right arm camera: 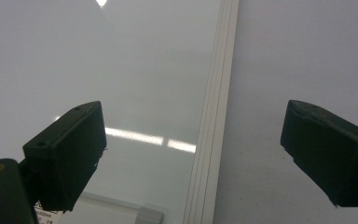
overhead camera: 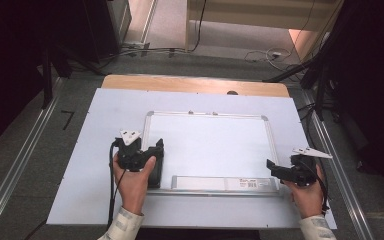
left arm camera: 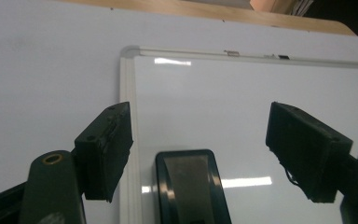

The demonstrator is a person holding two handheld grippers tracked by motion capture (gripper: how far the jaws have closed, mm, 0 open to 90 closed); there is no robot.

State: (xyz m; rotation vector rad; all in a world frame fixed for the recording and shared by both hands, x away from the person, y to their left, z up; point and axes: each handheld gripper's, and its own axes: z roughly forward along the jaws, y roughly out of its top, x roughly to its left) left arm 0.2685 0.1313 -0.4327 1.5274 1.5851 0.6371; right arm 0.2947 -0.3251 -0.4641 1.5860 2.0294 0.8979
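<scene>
On a worktop [overhead camera: 70,200] covered by a pale sheet, we see one whiteboard [overhead camera: 207,145] lying flat, with one black eraser [overhead camera: 155,172] resting at its lower left corner, about 7 o'clock on the board's face. The left tongs [overhead camera: 158,146], at 9 o'clock in the high view, hang just above that eraser with jaws spread and nothing between them. In the left gripper view the eraser [left arm camera: 192,186] lies flat on the board [left arm camera: 261,93] below the gap, clear of both pads, so we judge it has been set down and let go. Lying on the board's own surface keeps it within reach for wiping and off the sheet.

Along the board's near edge, at 6 o'clock, runs one silver tray [overhead camera: 222,183] with a small printed label; we take it for the pen ledge. No marker is visible on it.

At 3 o'clock the right tongs [overhead camera: 270,165] sit by the board's right frame, jaws released and empty. The right gripper view shows the aluminium frame [right arm camera: 212,140] running between the two pads without contact. We judge that this hand waits at the edge to steady the board if it slides.

In all, we count two tongs, two hands, one board, one eraser, one tray.
</scene>
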